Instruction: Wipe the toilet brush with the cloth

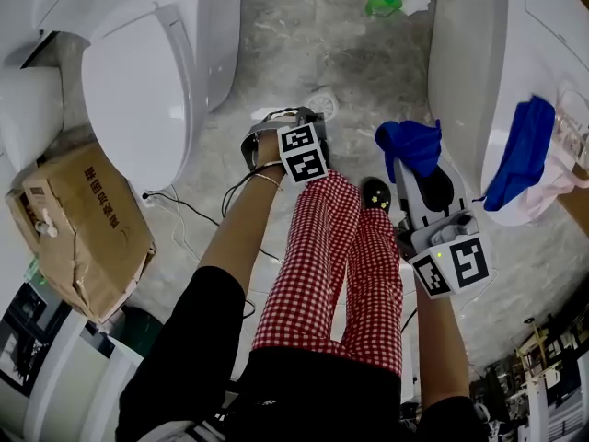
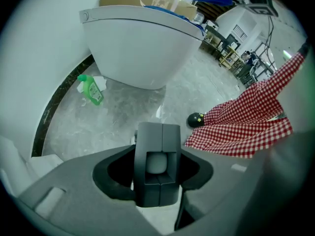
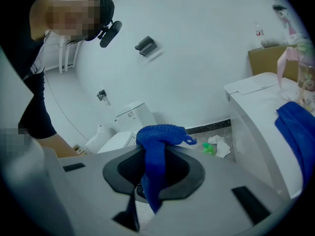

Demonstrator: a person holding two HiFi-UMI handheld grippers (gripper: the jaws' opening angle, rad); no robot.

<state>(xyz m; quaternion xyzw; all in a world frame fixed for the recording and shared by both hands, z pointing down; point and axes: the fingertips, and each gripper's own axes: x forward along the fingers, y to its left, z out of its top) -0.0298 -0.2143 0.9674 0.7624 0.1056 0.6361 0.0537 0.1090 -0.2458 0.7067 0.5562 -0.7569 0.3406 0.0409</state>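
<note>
Your right gripper (image 1: 416, 175) is clamped on the blue knitted cloth (image 3: 158, 134), which bunches above the jaws and hangs limp between them. Your left gripper (image 2: 157, 146), arm stretched down, is closed around a pale, rounded toilet brush handle (image 2: 157, 162). Glossy white toilets (image 1: 469, 72) flank your red-checked trousers (image 1: 340, 256) on the mottled grey floor (image 1: 313, 26).

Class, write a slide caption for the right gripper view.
Right gripper clamping a blue knitted cloth beside a white ceramic toilet.
</note>
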